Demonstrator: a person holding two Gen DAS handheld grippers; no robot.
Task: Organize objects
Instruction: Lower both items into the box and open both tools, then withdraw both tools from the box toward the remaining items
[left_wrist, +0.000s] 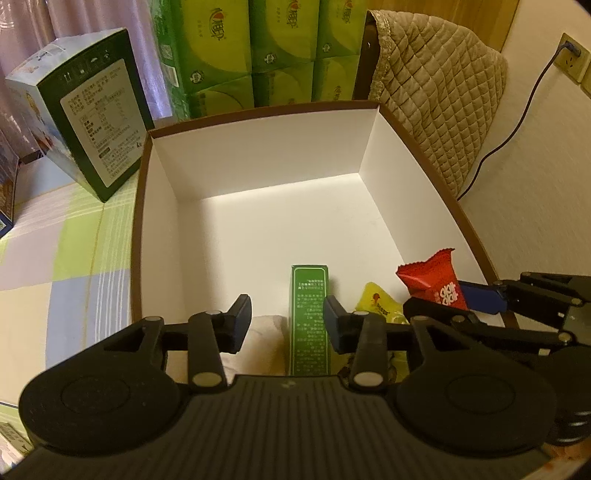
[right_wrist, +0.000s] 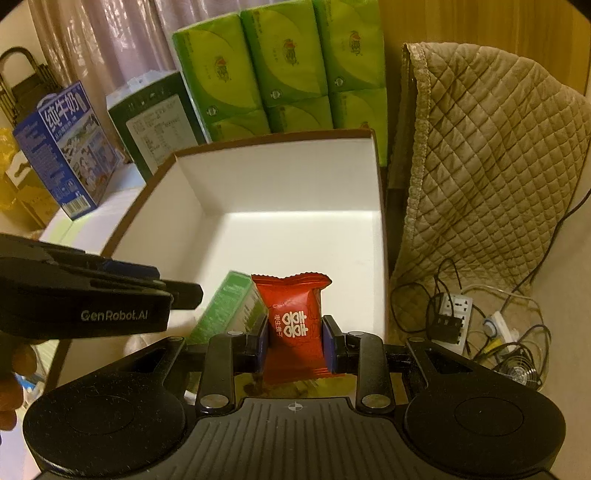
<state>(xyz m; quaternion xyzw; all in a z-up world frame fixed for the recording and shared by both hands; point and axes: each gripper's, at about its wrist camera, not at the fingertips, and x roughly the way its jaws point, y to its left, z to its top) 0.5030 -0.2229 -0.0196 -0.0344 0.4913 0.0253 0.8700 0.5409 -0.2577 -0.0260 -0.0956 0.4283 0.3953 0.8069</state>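
Right claw (right_wrist: 294, 338) clamped on red candy packet (right_wrist: 291, 317), pads pressing both sides, packet upright between the fingers above near right corner of white box (right_wrist: 295, 177). Left claw (left_wrist: 287, 320) spread apart, holding nothing, over green carton (left_wrist: 309, 317) lying on box floor. Yellow packet (left_wrist: 376, 304) beside the carton.

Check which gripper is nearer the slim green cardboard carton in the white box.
Left. The left gripper hangs open directly over the slim green cardboard carton; the right gripper, shut on the red snack packet, sits beside it.
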